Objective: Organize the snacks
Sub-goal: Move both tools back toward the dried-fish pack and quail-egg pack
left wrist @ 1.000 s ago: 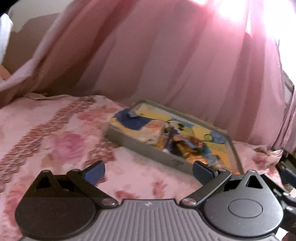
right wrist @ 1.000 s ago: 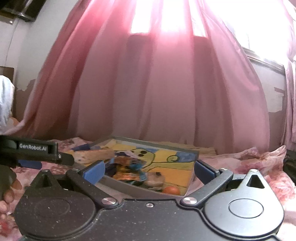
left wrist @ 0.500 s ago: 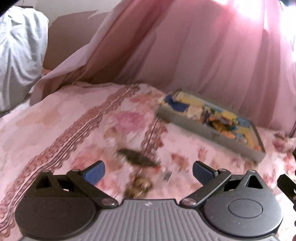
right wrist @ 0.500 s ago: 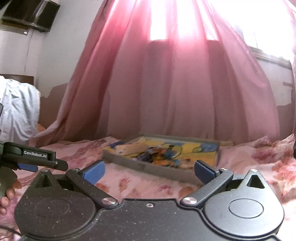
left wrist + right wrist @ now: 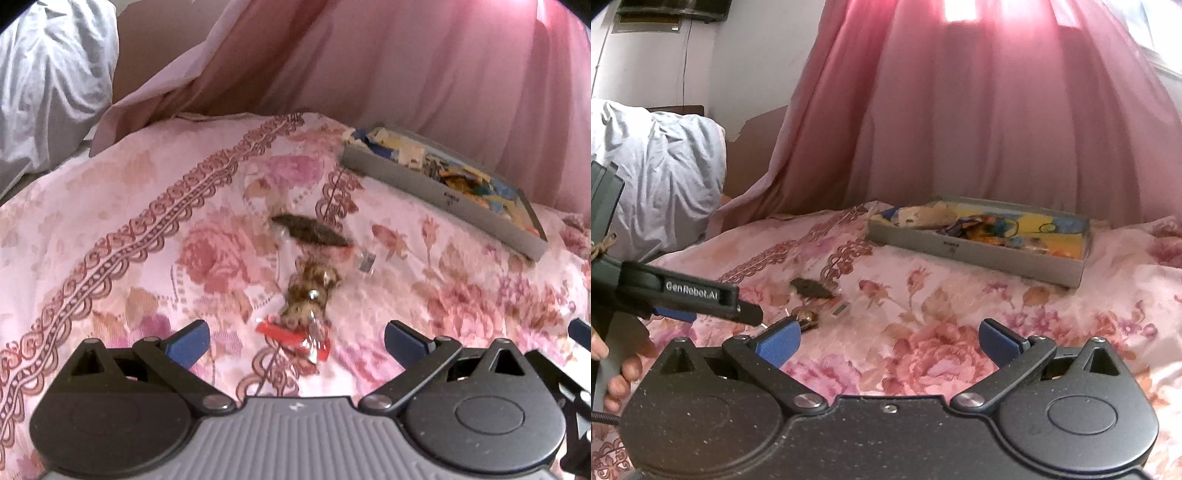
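Note:
A clear snack bag (image 5: pixel 309 291) of brown bites with a red header lies on the floral bedspread, just ahead of my open left gripper (image 5: pixel 297 341). A dark flat snack (image 5: pixel 312 229) lies beyond it, with a small silver packet (image 5: pixel 366 263) to its right. The grey tray (image 5: pixel 436 192) with a yellow picture inside holds several wrapped snacks at the far right. In the right wrist view my right gripper (image 5: pixel 888 341) is open over bare bedspread; the tray (image 5: pixel 975 254) lies ahead, the dark snack (image 5: pixel 810 288) and silver packet (image 5: pixel 840 308) to the left. The left gripper's body (image 5: pixel 683 295) shows at the left edge, held by a hand.
Pink curtains (image 5: pixel 979 110) hang behind the bed. A white bundle of cloth (image 5: pixel 661 170) sits at the far left beside a brown headboard. Floral bedspread (image 5: pixel 942 314) spreads between the snacks and the tray.
Both grippers have pulled back from the tray and swung left. The loose snacks on the bedspread have come into the left wrist view and now lie just ahead of the left fingers.

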### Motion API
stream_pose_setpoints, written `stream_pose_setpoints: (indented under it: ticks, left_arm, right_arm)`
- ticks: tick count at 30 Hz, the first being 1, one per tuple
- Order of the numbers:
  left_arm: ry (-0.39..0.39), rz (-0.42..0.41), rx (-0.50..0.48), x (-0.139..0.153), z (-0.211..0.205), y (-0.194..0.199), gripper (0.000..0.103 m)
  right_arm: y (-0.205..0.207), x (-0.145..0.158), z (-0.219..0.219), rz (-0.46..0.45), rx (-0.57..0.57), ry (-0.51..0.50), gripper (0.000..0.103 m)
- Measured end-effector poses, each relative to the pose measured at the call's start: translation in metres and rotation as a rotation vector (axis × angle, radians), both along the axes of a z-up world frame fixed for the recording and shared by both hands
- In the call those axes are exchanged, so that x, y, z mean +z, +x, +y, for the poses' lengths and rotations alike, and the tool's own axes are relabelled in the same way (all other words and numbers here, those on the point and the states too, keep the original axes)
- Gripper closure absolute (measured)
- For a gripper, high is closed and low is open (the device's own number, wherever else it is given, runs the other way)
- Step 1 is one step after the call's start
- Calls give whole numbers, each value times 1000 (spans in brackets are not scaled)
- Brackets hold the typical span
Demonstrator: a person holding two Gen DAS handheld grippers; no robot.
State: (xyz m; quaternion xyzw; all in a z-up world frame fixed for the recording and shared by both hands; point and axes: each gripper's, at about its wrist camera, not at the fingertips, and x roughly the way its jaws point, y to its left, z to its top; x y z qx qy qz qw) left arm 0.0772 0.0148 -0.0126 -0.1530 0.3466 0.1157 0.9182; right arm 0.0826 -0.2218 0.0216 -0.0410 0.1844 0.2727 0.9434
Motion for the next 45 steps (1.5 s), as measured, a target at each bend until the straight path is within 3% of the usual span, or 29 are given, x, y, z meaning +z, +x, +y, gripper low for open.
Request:
stream_pose_setpoints:
  ticks: [10,25,45]
  left_arm:
    - [8,75,7,-5,-7,7,0]
    - [33,119,-38,-12,-7,10,1]
    - [56,65,-210,-24,-10,42,1]
  right_arm:
    - [1,-1,-3,28,15,-3,1]
    - [12,-16,0,100,42,-13,1]
    - [36,-25,-5,113,-32,-34,1]
